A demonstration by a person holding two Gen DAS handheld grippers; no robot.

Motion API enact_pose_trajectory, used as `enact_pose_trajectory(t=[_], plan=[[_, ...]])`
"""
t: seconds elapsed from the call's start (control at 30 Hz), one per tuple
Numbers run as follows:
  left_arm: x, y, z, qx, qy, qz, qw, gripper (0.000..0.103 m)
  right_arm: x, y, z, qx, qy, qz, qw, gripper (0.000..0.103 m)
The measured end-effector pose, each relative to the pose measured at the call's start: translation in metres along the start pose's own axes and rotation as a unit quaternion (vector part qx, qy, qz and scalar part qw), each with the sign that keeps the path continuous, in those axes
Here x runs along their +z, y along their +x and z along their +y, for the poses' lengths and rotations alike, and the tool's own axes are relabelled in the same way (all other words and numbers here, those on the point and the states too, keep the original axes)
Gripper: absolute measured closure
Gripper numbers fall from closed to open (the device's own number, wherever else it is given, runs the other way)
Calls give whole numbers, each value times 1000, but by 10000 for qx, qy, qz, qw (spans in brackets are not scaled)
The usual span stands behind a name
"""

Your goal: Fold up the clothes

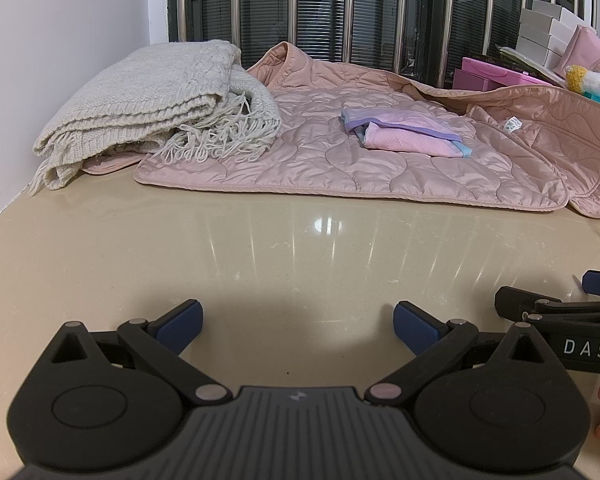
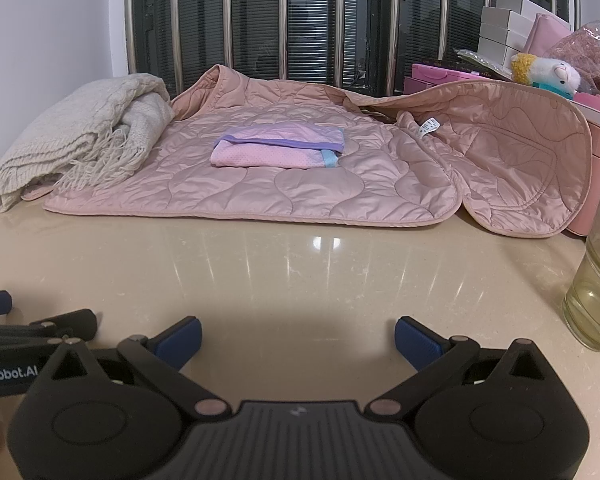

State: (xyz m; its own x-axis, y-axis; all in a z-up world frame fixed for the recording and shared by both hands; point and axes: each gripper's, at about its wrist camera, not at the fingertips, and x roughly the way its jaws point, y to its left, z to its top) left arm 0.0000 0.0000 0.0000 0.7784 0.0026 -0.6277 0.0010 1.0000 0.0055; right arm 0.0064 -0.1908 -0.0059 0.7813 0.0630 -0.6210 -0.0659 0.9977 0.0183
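Observation:
A small folded pink garment with purple and blue trim (image 1: 404, 134) (image 2: 278, 148) lies on a pink quilted jacket (image 1: 340, 160) (image 2: 300, 184) spread at the back of the beige countertop. My left gripper (image 1: 298, 330) is open and empty, low over the bare counter in front of the jacket. My right gripper (image 2: 298, 338) is open and empty, beside the left one. The right gripper's fingers (image 1: 516, 304) show at the right edge of the left wrist view.
A folded cream knitted blanket with fringe (image 1: 148, 108) (image 2: 72, 140) lies at the back left. A glass of yellowish liquid (image 2: 596, 280) stands at the right. Pink boxes (image 2: 440, 74), white boxes (image 2: 504, 28) and a plush toy (image 2: 548, 72) crowd the back right before a barred window.

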Motion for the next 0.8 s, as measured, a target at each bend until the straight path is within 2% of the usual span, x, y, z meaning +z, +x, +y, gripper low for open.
enact_pose_trajectory(t=[0.8], plan=[[-1,-2,-1,-5,2,-3,10000,0,0,0,1,-10,-17,3,10000,0]])
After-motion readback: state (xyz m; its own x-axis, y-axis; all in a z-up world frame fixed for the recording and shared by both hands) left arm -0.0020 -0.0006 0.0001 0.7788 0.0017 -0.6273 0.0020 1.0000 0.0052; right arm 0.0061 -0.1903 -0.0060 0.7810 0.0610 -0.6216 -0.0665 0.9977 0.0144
